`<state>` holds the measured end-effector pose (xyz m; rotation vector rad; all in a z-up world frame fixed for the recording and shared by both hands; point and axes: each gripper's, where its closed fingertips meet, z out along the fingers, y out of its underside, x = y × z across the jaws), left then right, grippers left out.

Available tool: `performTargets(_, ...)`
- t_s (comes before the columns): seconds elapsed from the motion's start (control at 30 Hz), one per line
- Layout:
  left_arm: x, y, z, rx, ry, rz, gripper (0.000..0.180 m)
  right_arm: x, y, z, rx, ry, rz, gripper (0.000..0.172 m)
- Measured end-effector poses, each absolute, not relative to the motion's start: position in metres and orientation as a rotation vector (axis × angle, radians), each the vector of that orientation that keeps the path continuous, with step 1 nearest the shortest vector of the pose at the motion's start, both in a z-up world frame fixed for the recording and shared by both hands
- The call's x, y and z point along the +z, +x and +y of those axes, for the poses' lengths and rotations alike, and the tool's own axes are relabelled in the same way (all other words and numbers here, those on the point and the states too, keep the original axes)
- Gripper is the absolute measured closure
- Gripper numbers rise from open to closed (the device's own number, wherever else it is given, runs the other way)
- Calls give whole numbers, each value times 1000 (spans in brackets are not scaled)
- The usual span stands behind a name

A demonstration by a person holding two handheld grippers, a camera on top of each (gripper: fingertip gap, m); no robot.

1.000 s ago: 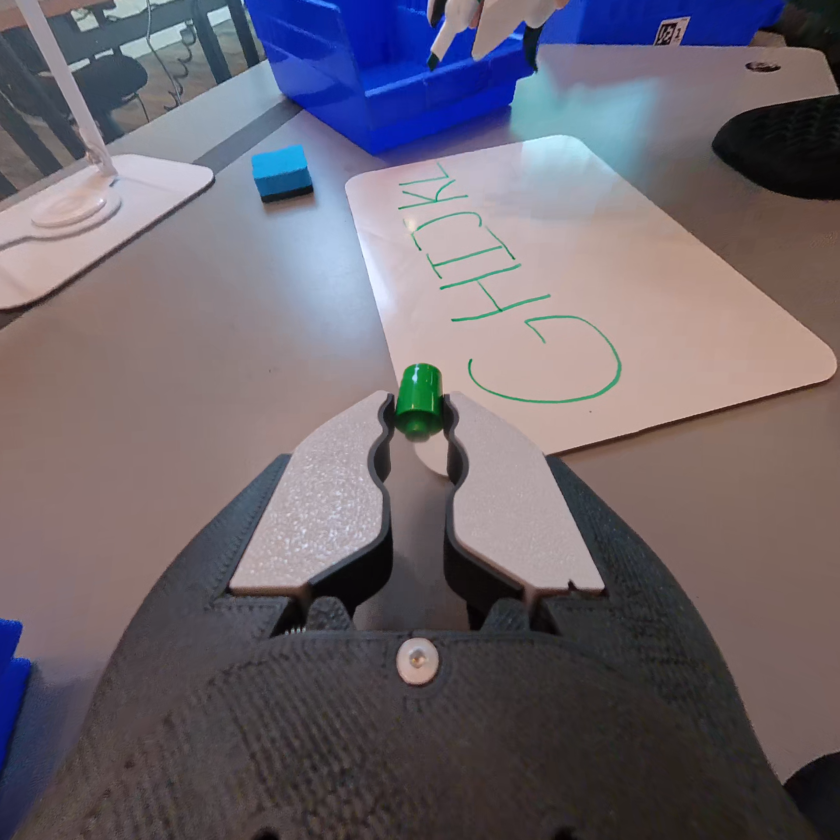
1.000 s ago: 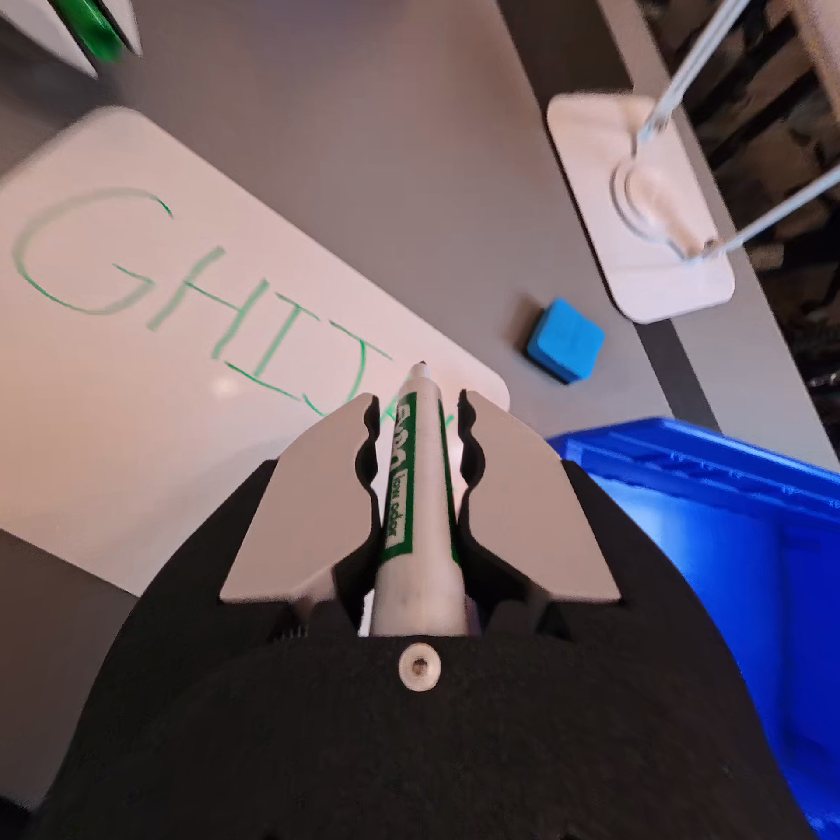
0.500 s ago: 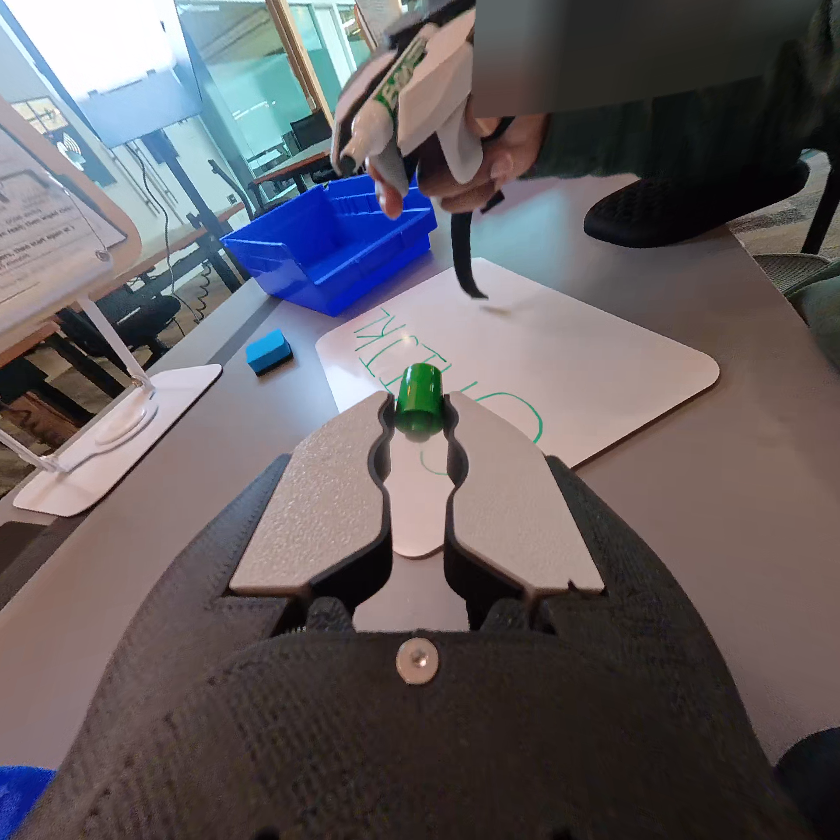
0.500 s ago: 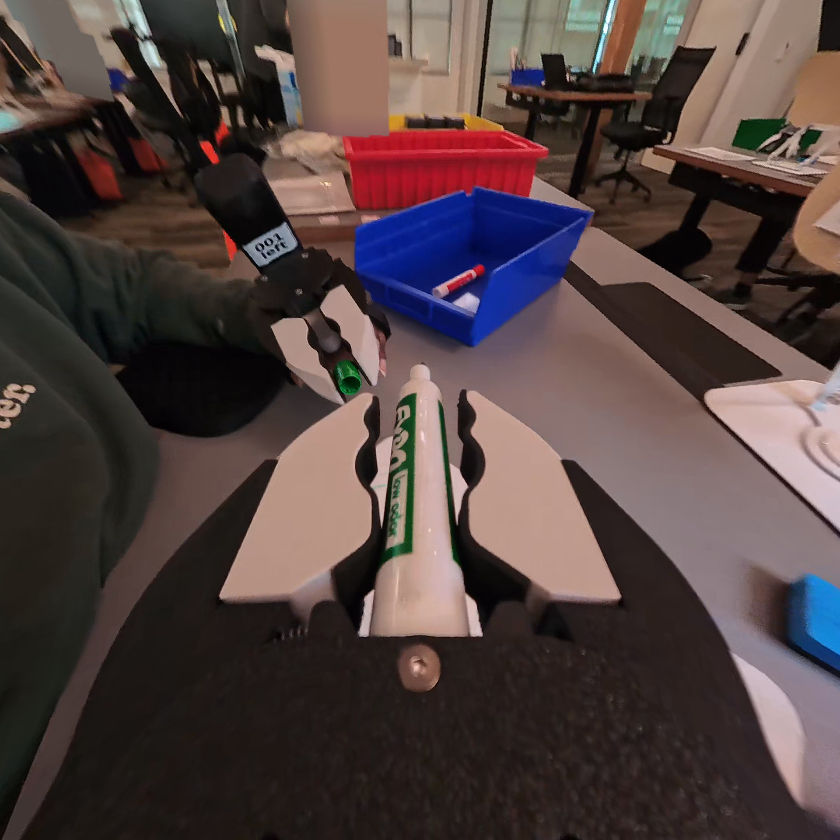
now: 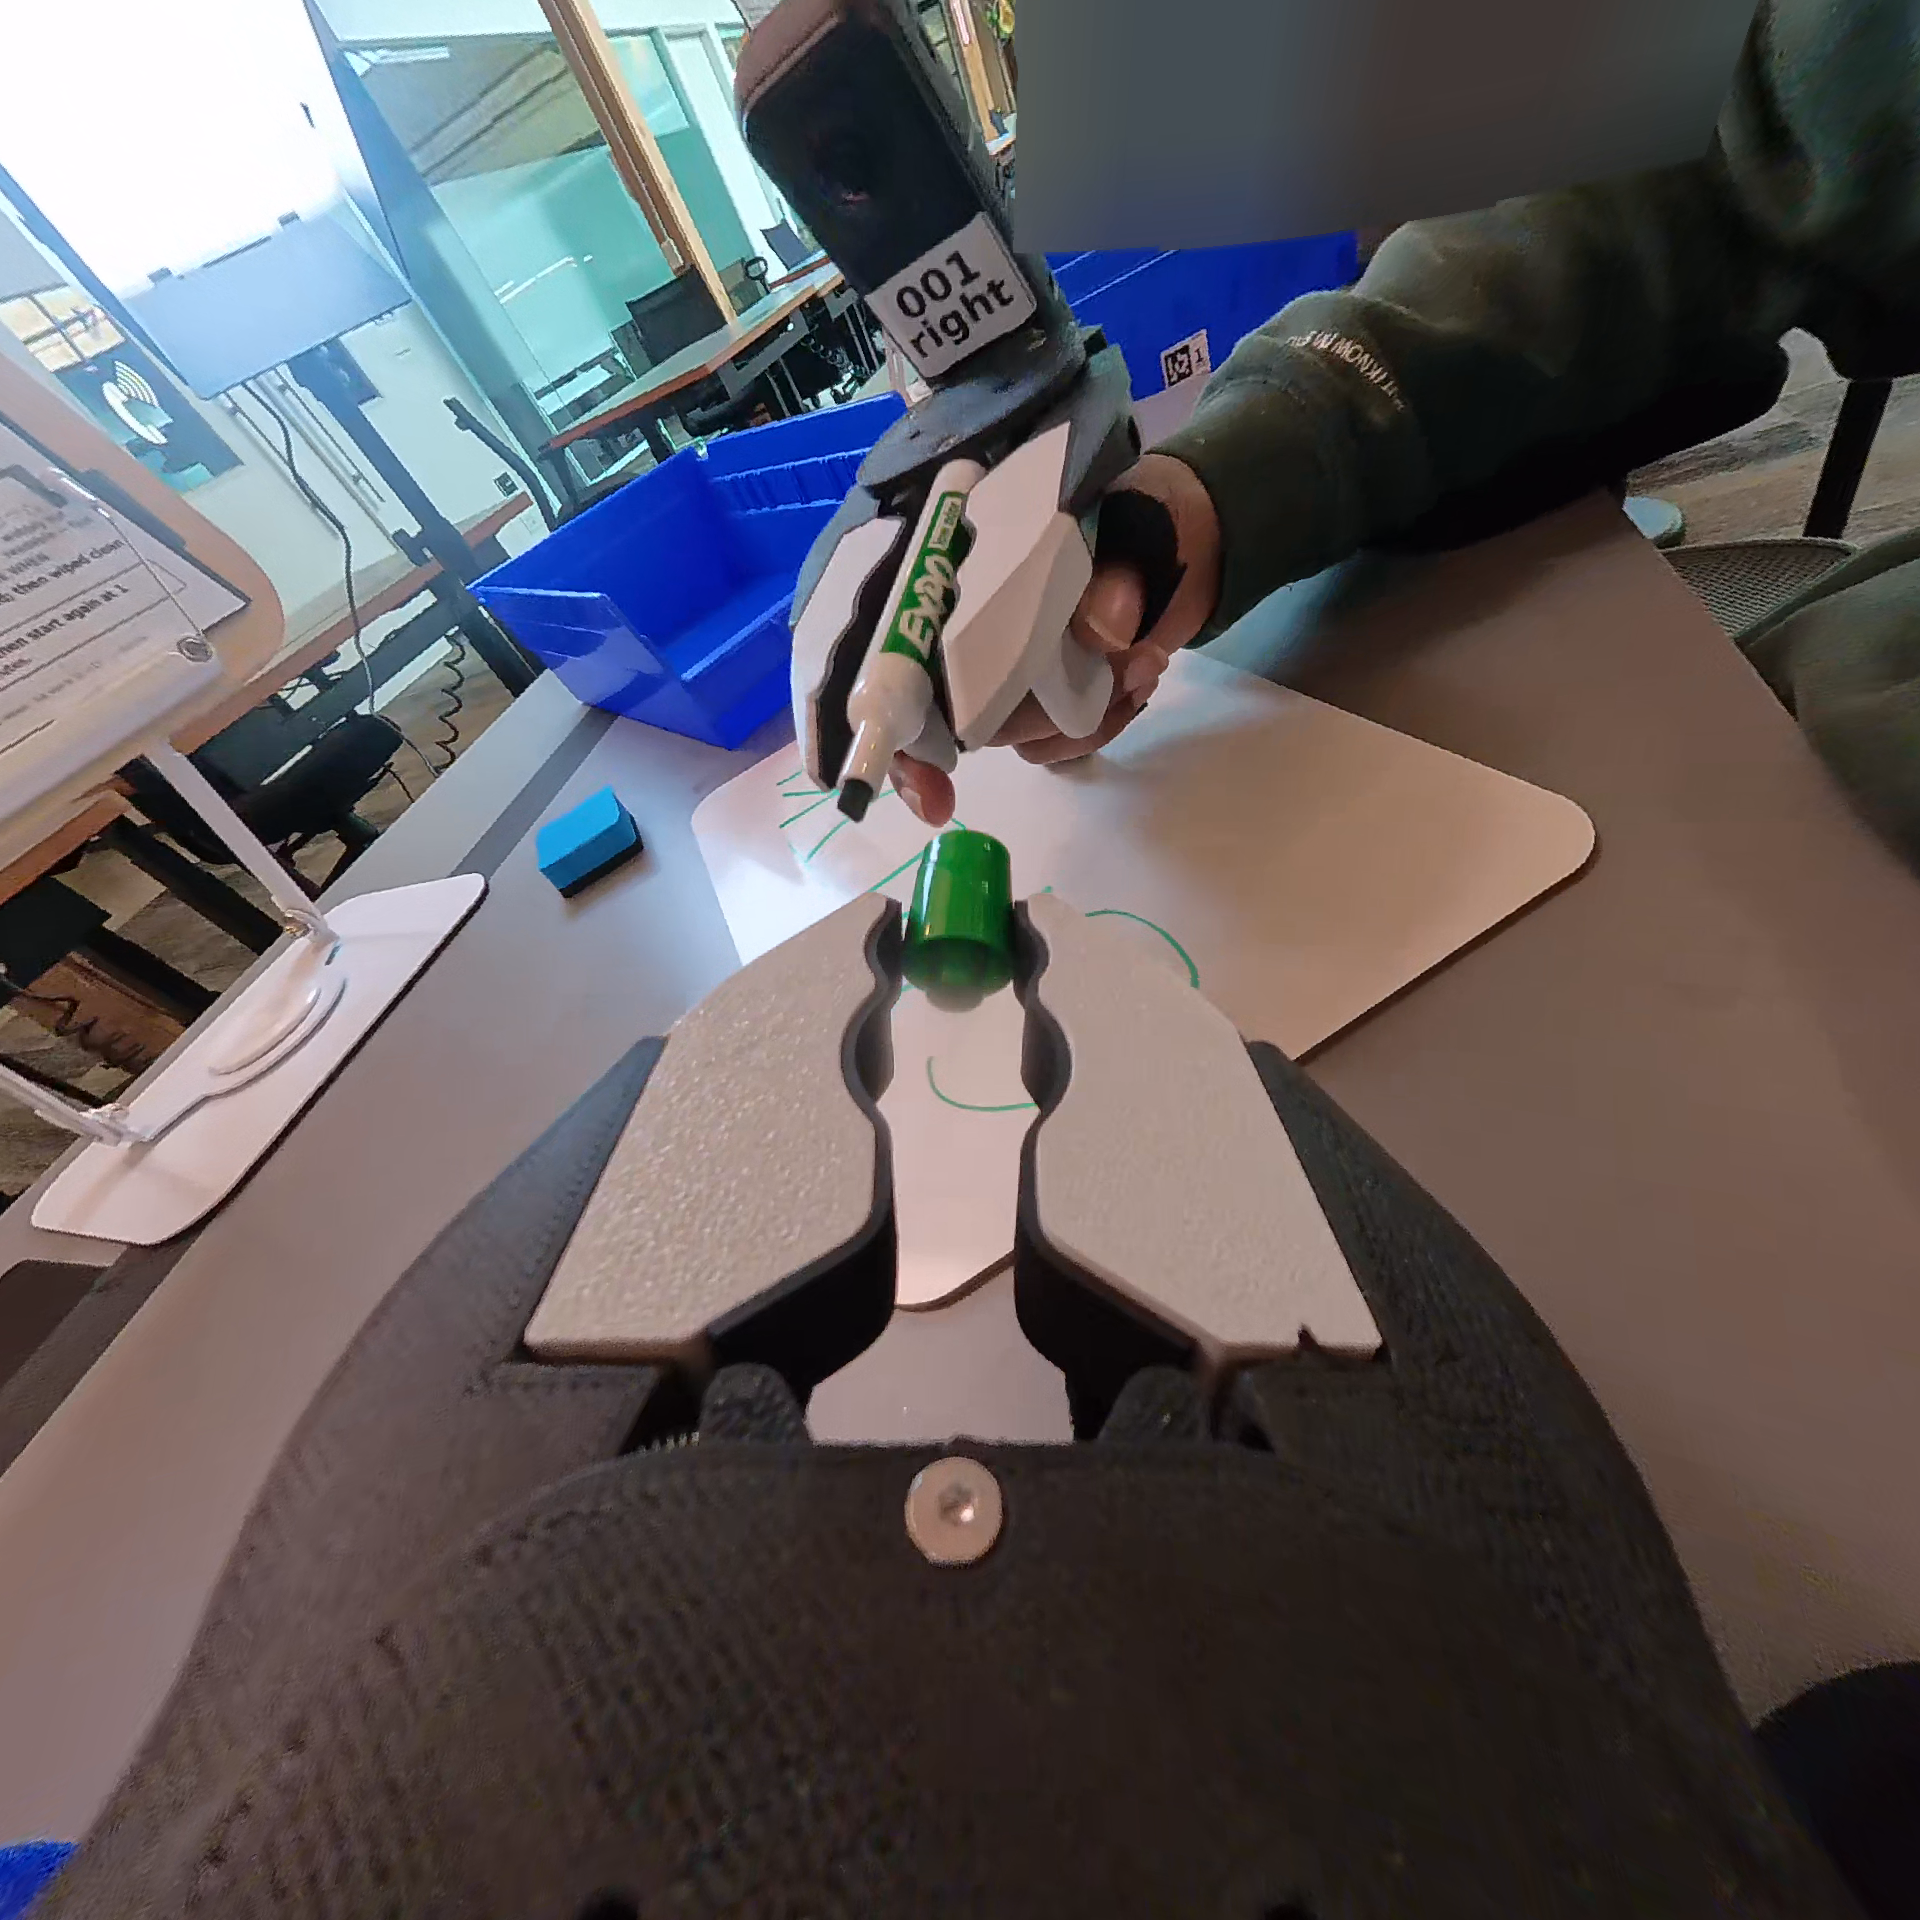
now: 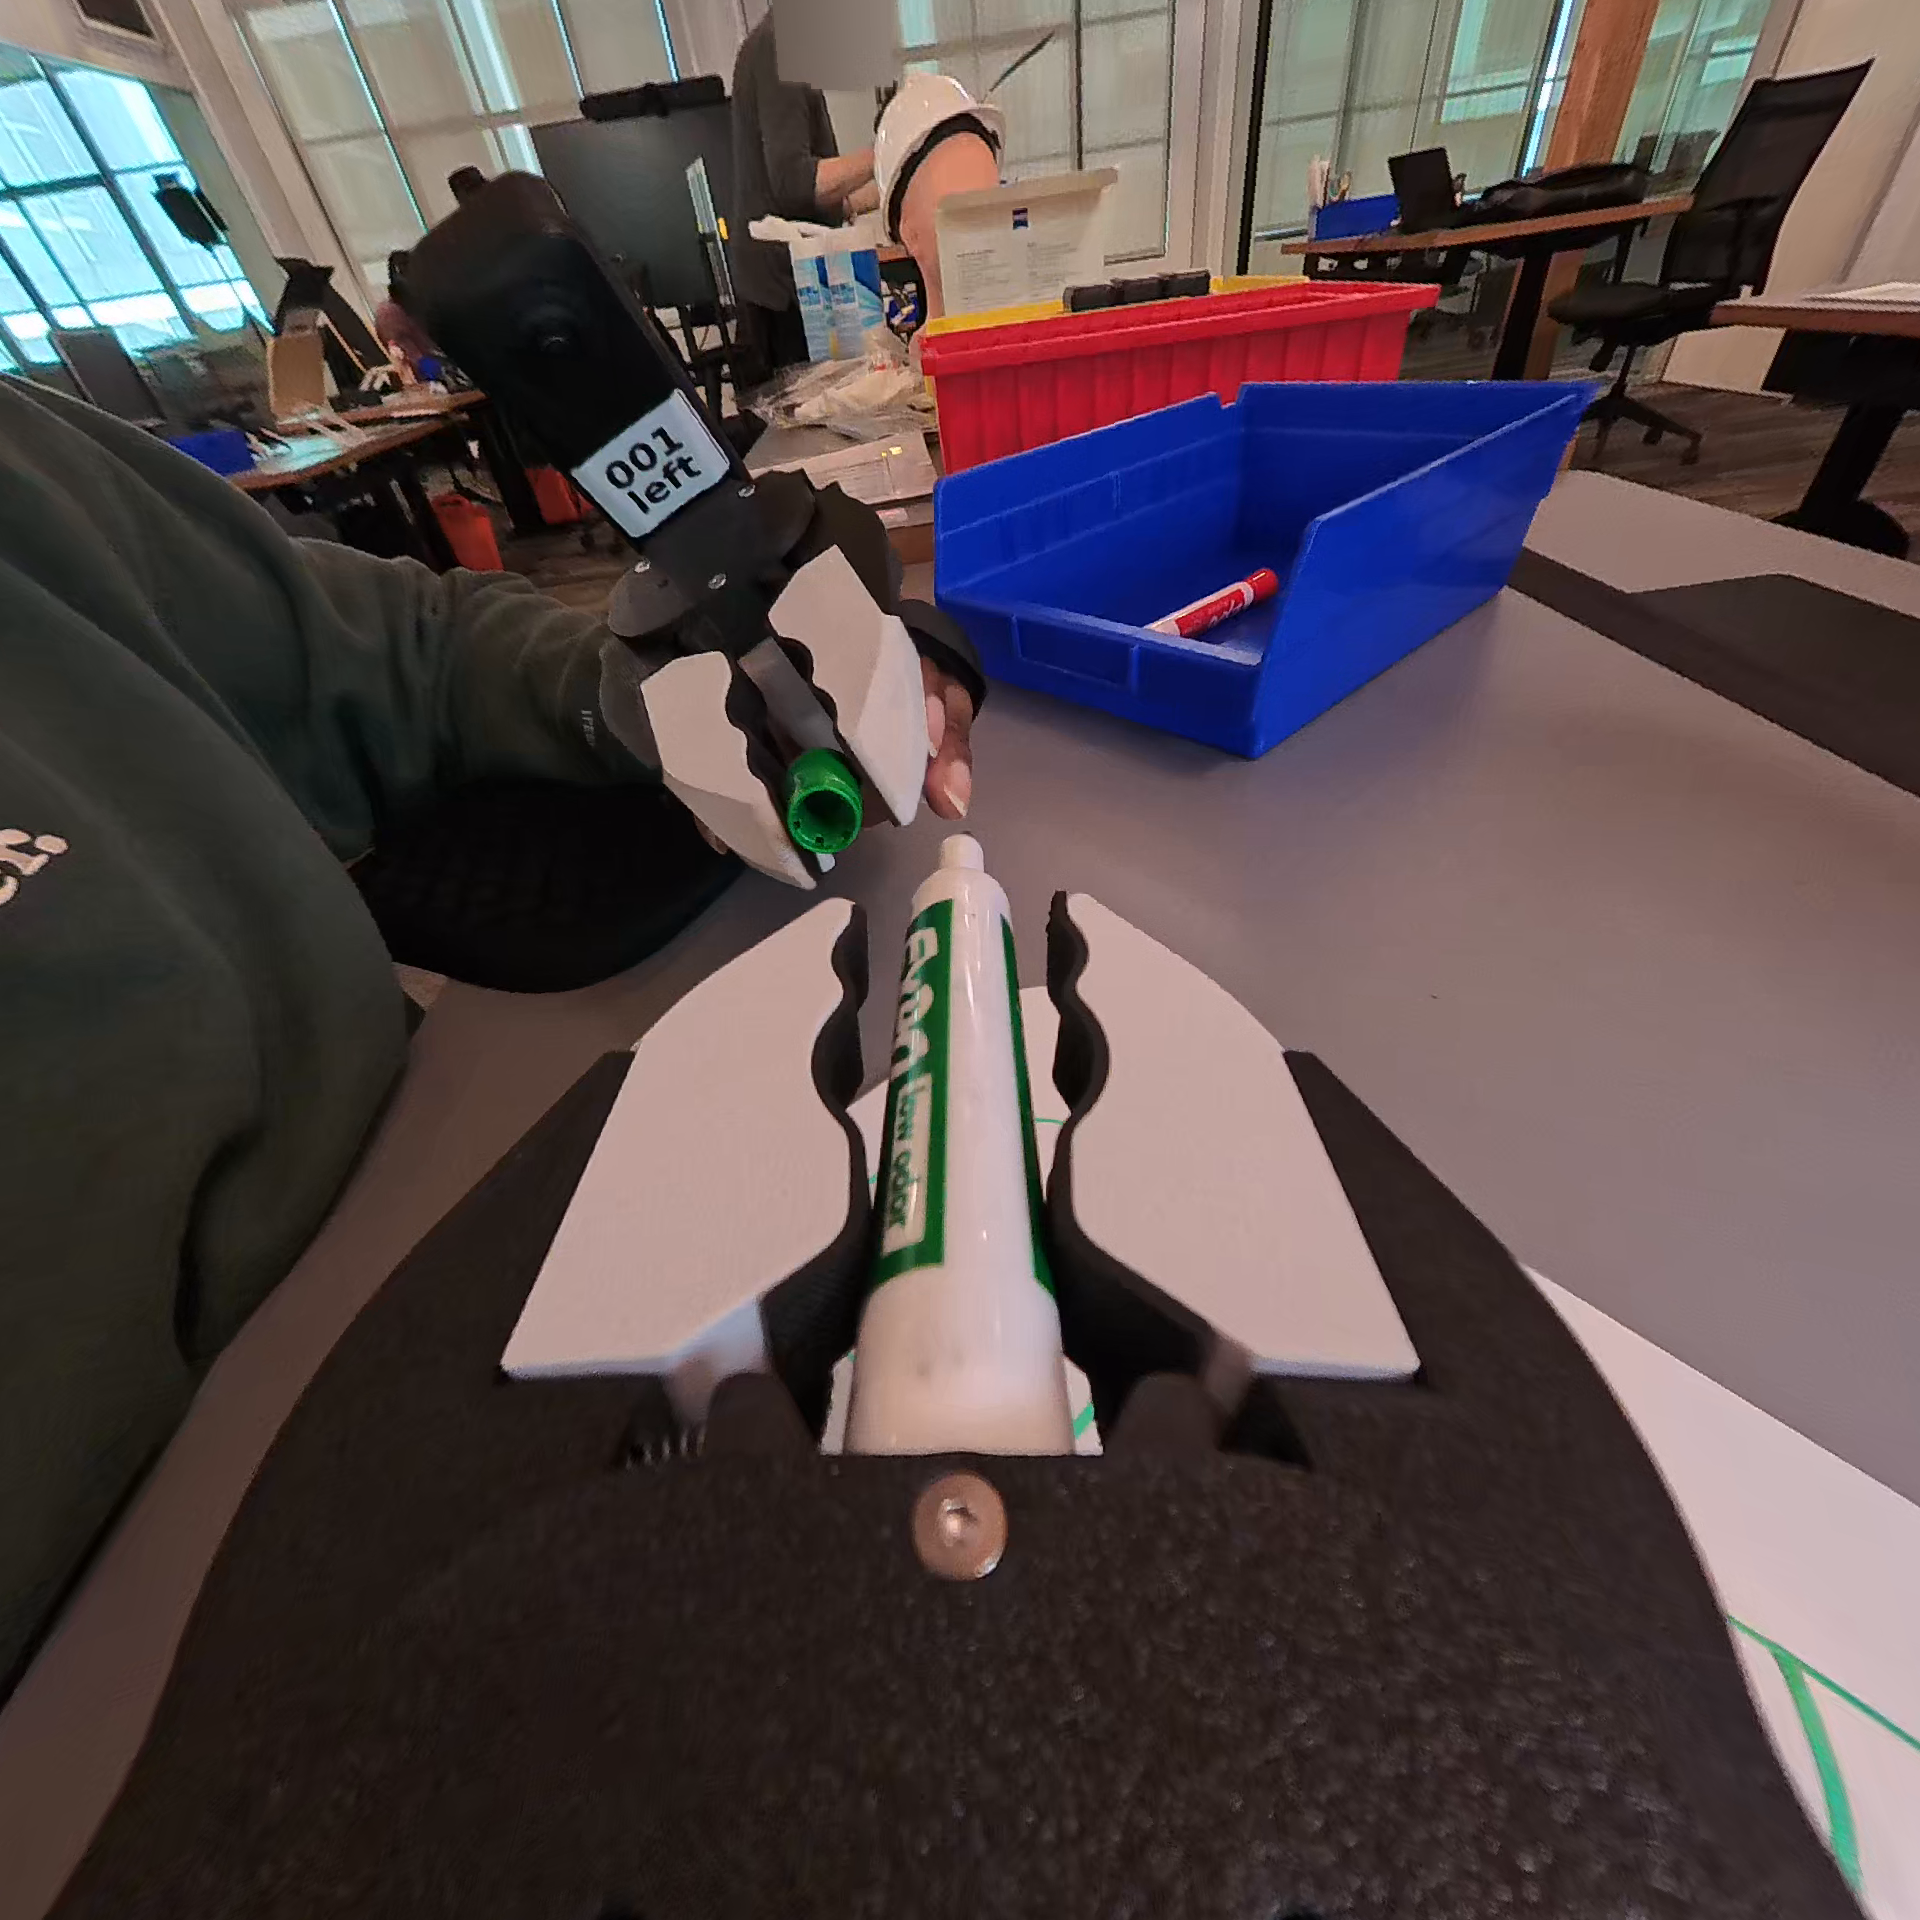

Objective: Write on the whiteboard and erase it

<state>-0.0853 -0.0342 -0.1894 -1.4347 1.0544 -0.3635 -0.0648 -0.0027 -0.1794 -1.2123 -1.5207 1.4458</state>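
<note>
While the left hand-held gripper (image 5: 956, 935) squeezes a green cap (image 5: 956, 914) between its two pads, the right hand-held gripper (image 6: 956, 935) holds a white and green marker (image 6: 961, 1122) tight along its fingers. Both are up in the air over the whiteboard (image 5: 1299, 831), and the marker's dark tip points at the open end of the cap, close but not touching. Green writing sits on the whiteboard, which lies flat on the grey table (image 5: 1610, 1195). Farther off, a blue eraser (image 5: 587, 842) rests on the table beside the board. Behind it stands a blue bin (image 6: 1299, 582) with a red marker (image 6: 1210, 608) inside.
</note>
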Motion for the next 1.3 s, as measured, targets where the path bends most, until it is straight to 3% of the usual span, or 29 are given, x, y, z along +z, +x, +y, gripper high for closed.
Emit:
performTargets(0.9, -193, -76, -38, -327, -1436, 1102, 160, -184, -74, -44, 1494, -1170, -1626, 137)
performTargets(1.3, -187, -76, -43, 16, -1339, 1208, 162, -182, -76, -56, 1776, -1343, -1487, 139)
